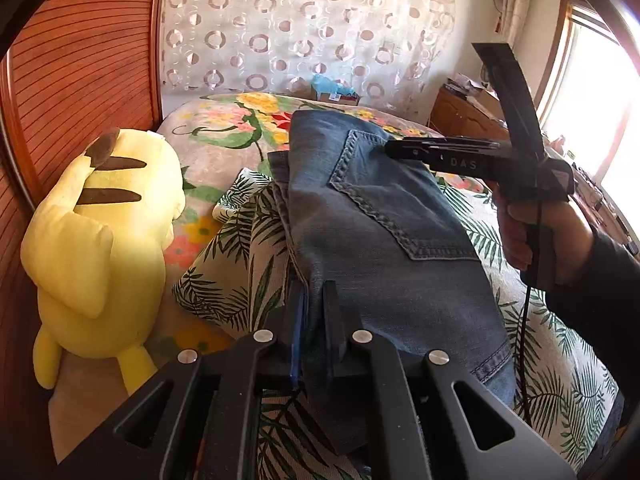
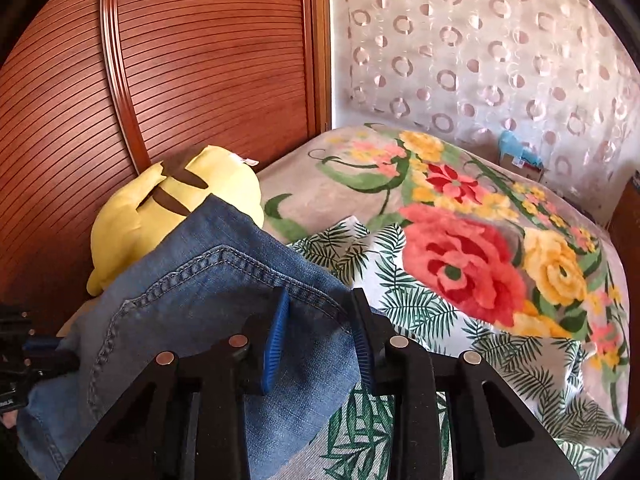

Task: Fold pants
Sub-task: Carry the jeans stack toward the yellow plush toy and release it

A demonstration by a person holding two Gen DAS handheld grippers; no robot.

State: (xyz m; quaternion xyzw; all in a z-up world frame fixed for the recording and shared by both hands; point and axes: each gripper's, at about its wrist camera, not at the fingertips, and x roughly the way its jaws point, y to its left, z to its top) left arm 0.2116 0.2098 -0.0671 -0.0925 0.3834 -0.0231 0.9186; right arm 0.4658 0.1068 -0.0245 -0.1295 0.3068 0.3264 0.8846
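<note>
The blue jeans (image 1: 384,220) lie folded on the bed, back pocket facing up. My left gripper (image 1: 314,300) is shut on the near edge of the jeans, the denim pinched between its fingers. My right gripper (image 1: 390,148) shows in the left wrist view over the far end of the jeans by the pocket. In the right wrist view the jeans (image 2: 192,304) lie under and between the fingers of my right gripper (image 2: 318,300), whose blue-padded fingers (image 2: 276,340) stand apart.
A yellow plush toy (image 1: 104,240) lies left of the jeans against the wooden slatted wardrobe (image 1: 80,60). The bed carries a palm-leaf sheet (image 1: 240,260) and a floral blanket (image 2: 460,248). A patterned curtain (image 1: 300,20) hangs behind; a wooden desk (image 1: 460,116) and a window stand at right.
</note>
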